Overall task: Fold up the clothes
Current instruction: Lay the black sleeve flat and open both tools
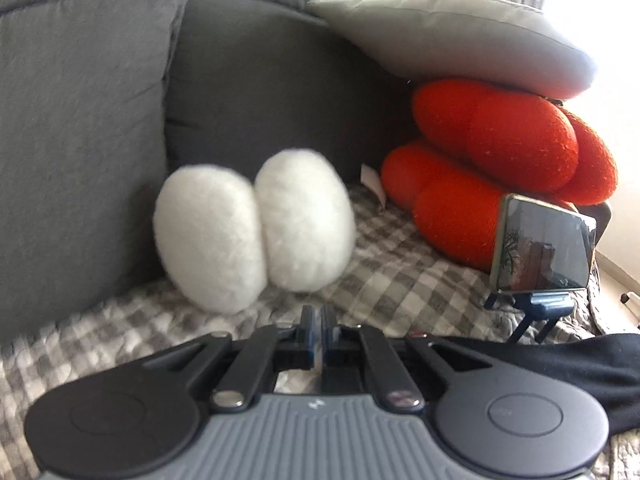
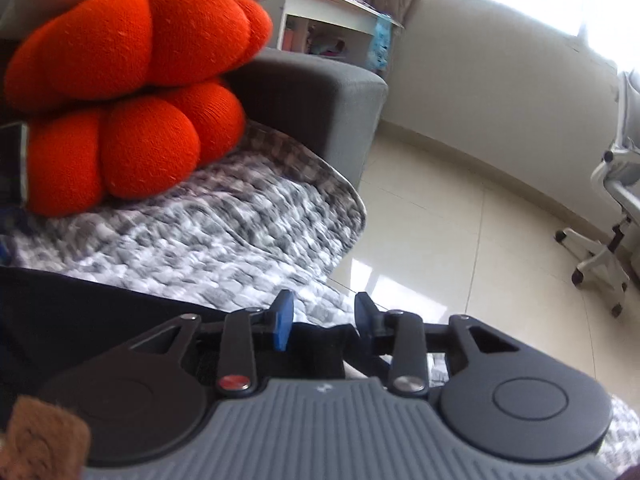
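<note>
Left gripper [image 1: 319, 334]: the two dark-blue pads stand almost together, only a thin slit between them. I see no cloth in that slit; whether they pinch anything I cannot tell, they look simply closed.
Right gripper [image 2: 323, 320]: the blue pads stand apart. A fold of the black garment [image 2: 100, 312] lies low between them, but the pads do not press on it, so the tongs are released.
Black garment: it lies on the checked blanket [image 2: 240, 232], at the near edge of the sofa seat. In the left view it shows as a dark band at the lower right, just beside the left gripper; in the right view it spreads from the left edge under the gripper.
Brown fuzzy thing [image 2: 40, 440]: at the lower left corner of the right view, blurred; what it is I cannot tell.
White plush [image 1: 252, 232]: two round white lobes that touch each other, on the blanket against the grey sofa back [image 1: 80, 120].
Phone [image 1: 544, 244]: propped on a small dark stand, just in front of the orange cushions [image 1: 500, 152].
Orange cushions: two, one on the other, under a grey pillow [image 1: 440, 36].
Far: pale tiled floor [image 2: 460, 220], white office chair [image 2: 608, 208], bright window.
</note>
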Demonstrator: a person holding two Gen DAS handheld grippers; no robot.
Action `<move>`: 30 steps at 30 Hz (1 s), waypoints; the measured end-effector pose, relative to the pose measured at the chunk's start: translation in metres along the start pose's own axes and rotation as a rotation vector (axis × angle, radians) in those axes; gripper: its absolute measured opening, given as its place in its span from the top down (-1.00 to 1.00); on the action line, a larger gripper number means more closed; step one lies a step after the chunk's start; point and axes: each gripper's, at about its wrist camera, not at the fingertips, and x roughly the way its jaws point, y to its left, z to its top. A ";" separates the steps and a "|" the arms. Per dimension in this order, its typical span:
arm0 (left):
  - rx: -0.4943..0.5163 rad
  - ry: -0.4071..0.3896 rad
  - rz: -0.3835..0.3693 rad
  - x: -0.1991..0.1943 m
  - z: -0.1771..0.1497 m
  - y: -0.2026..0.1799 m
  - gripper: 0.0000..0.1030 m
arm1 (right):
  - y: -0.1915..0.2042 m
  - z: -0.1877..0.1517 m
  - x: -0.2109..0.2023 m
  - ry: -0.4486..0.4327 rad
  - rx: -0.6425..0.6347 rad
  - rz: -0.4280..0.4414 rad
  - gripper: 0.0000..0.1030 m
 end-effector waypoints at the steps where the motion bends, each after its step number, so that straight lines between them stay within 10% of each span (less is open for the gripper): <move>1: -0.010 0.010 -0.007 -0.002 -0.003 0.002 0.83 | 0.002 0.003 -0.004 0.000 -0.008 0.019 0.26; 6: -0.051 0.050 -0.063 -0.011 -0.018 0.002 0.04 | 0.041 0.003 -0.037 0.015 -0.183 0.302 0.26; 10: -0.023 0.076 -0.030 -0.003 -0.026 -0.009 -0.10 | 0.089 -0.007 -0.069 0.038 -0.419 0.549 0.26; 15: -0.045 0.098 0.021 0.014 -0.032 -0.013 0.80 | 0.130 -0.034 -0.069 0.115 -0.637 0.536 0.53; 30: -0.072 0.035 0.083 0.018 -0.013 0.003 0.94 | 0.123 -0.037 -0.070 0.113 -0.607 0.547 0.84</move>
